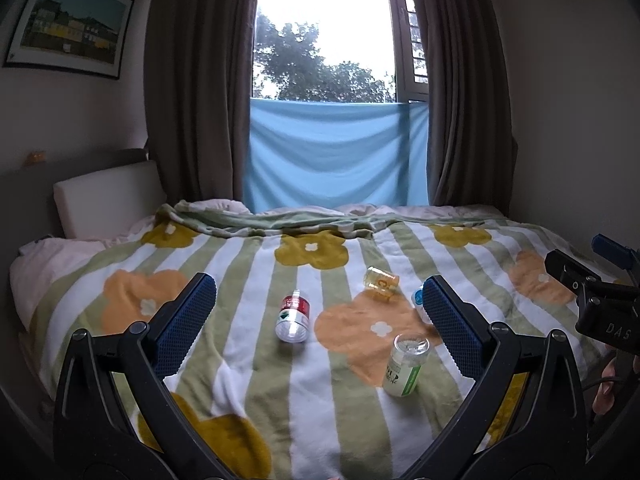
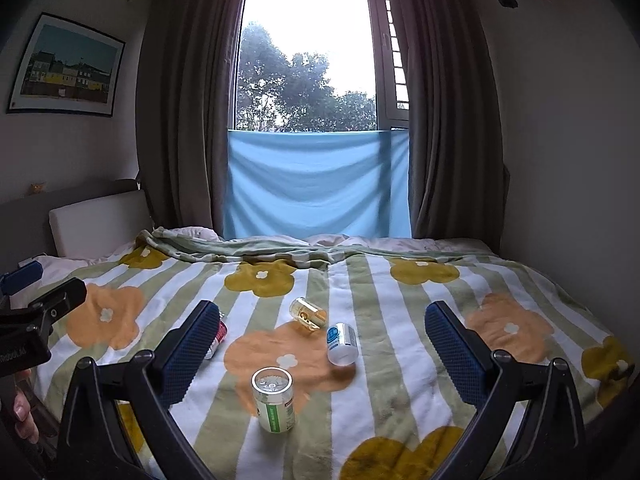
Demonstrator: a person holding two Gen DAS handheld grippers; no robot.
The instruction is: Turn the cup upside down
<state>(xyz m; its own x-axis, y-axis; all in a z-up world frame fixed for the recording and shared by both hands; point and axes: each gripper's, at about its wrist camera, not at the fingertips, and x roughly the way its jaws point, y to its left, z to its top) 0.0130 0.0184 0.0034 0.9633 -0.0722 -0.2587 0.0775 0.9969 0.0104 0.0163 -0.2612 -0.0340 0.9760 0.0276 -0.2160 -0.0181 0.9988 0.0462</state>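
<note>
Both wrist cameras sit low over the near edge of the bed (image 1: 460, 216), looking forward between their own tongs toward the window (image 1: 324, 32) on the far wall. The left view stands to the left; the right tongs (image 1: 600, 296) intrude at its right edge, and the left tongs (image 2: 36, 320) show at the left edge of the right view. Both share the flowered blanket (image 2: 400, 280), the green-labelled cup (image 1: 404, 368) nearest, the blue cloth (image 2: 316, 184), the curtains (image 2: 180, 100) and the framed picture (image 2: 66, 66). The right view sits slightly nearer the cup.
</note>
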